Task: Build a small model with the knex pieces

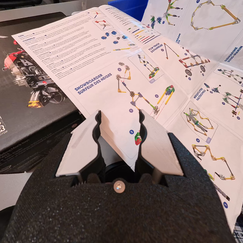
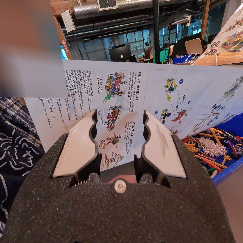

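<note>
Two tongs, both spread wide, gripping nothing. Left tongs hover just over a creased, unfolded instruction sheet; a dark box with a motorcycle picture lies at 9 o'clock, under the sheet's edge. Right tongs face the sheet held upright; blue bin of construction pieces at 3 o'clock.

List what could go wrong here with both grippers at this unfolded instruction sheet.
1. The instruction sheet is thin and creased; the open left gripper could crumple or tear it on closing.
2. The right gripper is open too, so the upright sheet may sag toward the blue bin of building pieces.
</note>
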